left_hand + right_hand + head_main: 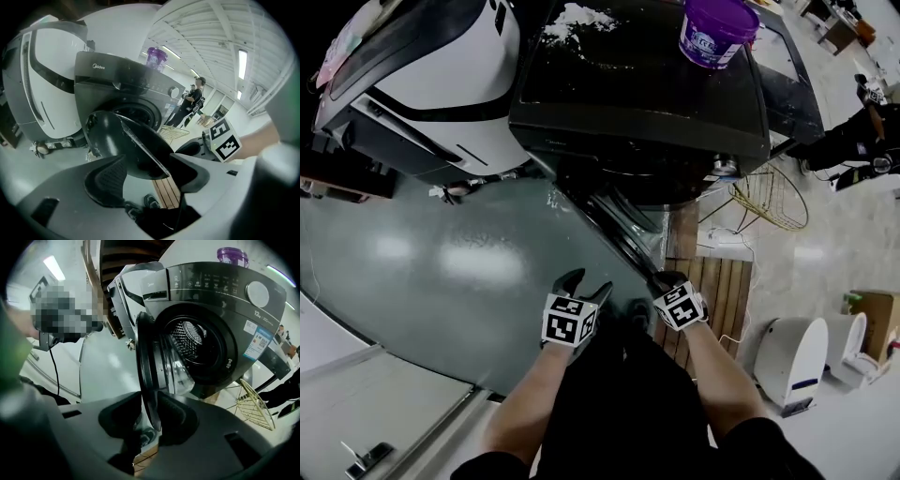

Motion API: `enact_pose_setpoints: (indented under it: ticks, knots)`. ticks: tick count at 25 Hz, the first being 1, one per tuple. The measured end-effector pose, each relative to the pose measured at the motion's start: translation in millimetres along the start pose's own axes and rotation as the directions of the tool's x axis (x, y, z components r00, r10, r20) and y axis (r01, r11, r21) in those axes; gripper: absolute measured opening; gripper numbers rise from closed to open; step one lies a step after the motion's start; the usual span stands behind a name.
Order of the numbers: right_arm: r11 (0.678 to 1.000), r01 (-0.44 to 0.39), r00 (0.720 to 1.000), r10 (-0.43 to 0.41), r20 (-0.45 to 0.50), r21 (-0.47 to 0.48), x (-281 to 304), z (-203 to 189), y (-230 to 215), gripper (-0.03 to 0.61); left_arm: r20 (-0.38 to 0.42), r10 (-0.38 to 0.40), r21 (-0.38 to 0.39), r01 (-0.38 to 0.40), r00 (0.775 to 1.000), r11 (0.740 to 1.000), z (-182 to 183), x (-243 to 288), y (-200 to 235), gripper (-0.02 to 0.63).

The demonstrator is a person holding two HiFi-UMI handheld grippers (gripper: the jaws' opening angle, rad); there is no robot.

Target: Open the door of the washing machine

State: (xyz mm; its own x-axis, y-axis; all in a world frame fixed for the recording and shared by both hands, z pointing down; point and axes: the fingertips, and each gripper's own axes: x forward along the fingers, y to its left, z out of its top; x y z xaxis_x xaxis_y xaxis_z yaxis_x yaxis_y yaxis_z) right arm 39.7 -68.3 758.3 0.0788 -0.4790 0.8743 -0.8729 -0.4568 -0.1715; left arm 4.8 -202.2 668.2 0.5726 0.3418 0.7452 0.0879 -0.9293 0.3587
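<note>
Bucket [717, 33] atop washing machine [637, 94]

The glossy grey floor [441, 272] carries the washing machine [637, 103] ahead of the right hand-held gripper [667, 284], a slatted wooden board [722, 291] just beside that gripper, and a wire basket [773, 199] beyond.

Head view steeply down; both gripper views near, toward the same door [150, 357]

The dark grey front-loading washing machine [220, 296] stands far, its round black-rimmed glass door [157, 364] swung wide open toward the near left (steel drum [192, 341] exposed), seemingly left-hinged.
</note>
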Motion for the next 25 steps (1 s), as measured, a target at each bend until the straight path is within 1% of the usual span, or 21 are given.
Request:
enact_pose_setpoints:
  ticks: [3,5,7,9,11,13,16,18,21,23,25]
  knots:
    - [0.999,-0.048,0.999,0.048,-0.001,0.02,8,-2,20,0.123,0.004,0.015,-0.008,-0.015,1.0,1.0,-4,-4,-3,0.301]
    - [0.995,-0.091,0.995,0.093,-0.023,0.047,13,-8,37,0.117,0.006,0.034,-0.022,-0.034,0.999,0.999,-9,-11,-4,0.301]
    - [0.989,-0.139,0.989,0.141,-0.042,0.045,16,-10,53,0.11,0.013,0.054,-0.04,-0.053,0.998,0.998,-13,-19,-3,0.299]
    - [0.981,-0.195,0.979,0.196,-0.064,0.024,18,-11,71,0.109,0.02,0.076,-0.058,-0.075,0.997,0.996,-18,-27,0,0.299]
    - [0.968,-0.249,0.964,0.251,-0.092,0.026,21,-11,92,0.114,0.029,0.104,-0.084,-0.101,0.994,0.991,-22,-37,5,0.298]
    - [0.957,-0.282,0.951,0.288,-0.114,0.061,28,-10,110,0.109,0.044,0.135,-0.109,-0.13,0.99,0.986,-24,-48,12,0.296]
    - [0.941,-0.323,0.935,0.334,-0.118,0.102,40,-6,136,0.097,0.068,0.183,-0.148,-0.171,0.981,0.974,-28,-65,22,0.295]
    - [0.928,-0.367,0.92,0.372,-0.126,0.068,43,-4,159,0.098,0.079,0.218,-0.181,-0.201,0.973,0.963,-36,-79,30,0.295]
    - [0.906,-0.421,0.899,0.41,-0.155,-0.045,42,5,183,0.106,0.096,0.279,-0.245,-0.249,0.955,0.937,-49,-101,48,0.294]
    - [0.895,-0.433,0.896,0.415,-0.158,-0.105,38,14,188,0.106,0.112,0.315,-0.296,-0.27,0.943,0.916,-55,-114,58,0.293]
    - [0.888,-0.437,0.897,0.417,-0.149,-0.145,29,23,185,0.106,0.126,0.339,-0.337,-0.281,0.932,0.899,-59,-126,65,0.291]
